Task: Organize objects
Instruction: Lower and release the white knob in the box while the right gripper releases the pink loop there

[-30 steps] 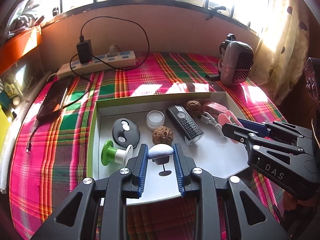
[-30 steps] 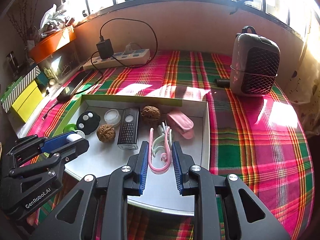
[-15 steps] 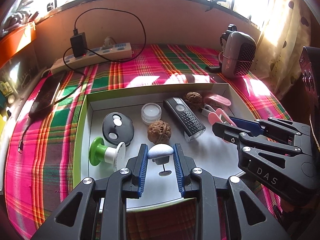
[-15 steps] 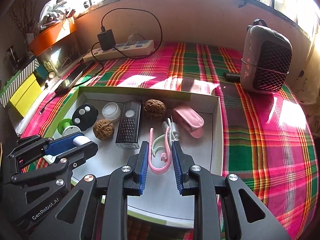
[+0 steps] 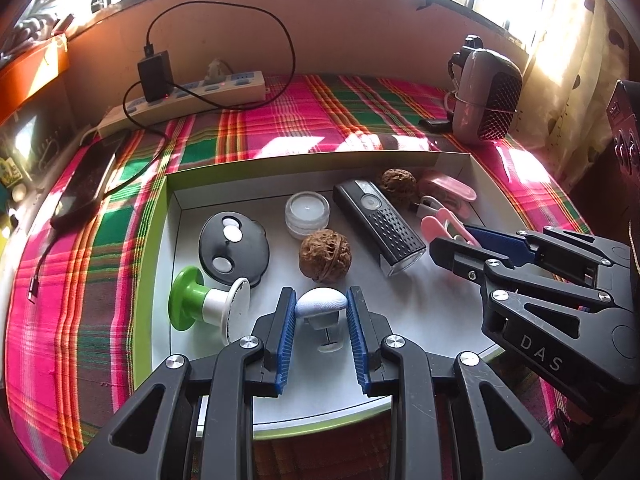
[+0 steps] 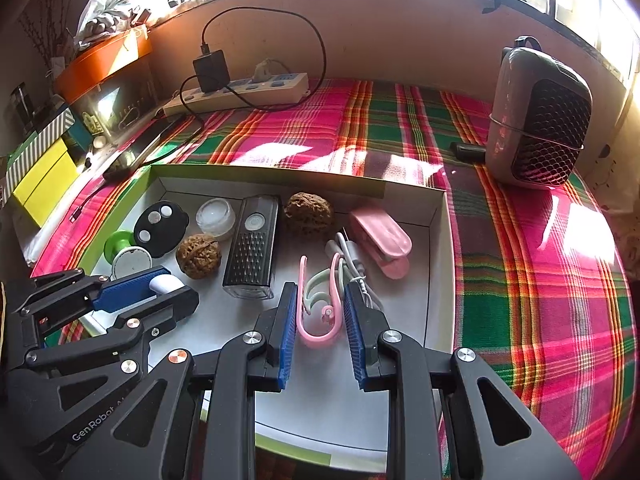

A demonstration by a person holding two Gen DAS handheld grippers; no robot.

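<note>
Your left gripper [image 5: 321, 310] clamps the white mushroom-shaped piece [image 5: 320, 303]; your right gripper [image 6: 320, 306] clamps the pink hook [image 6: 319, 316]. Both hang above the tray [image 5: 400, 368], near its front edge, so each goes straight down.

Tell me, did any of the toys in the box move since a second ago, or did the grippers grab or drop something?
Nothing was grabbed or dropped. The left gripper still squeezes the white knob, and the right gripper still squeezes the pink clip. Only the view slid a little closer over the box. The walnuts, the black light and the green-and-white spool lie where they were.
</note>
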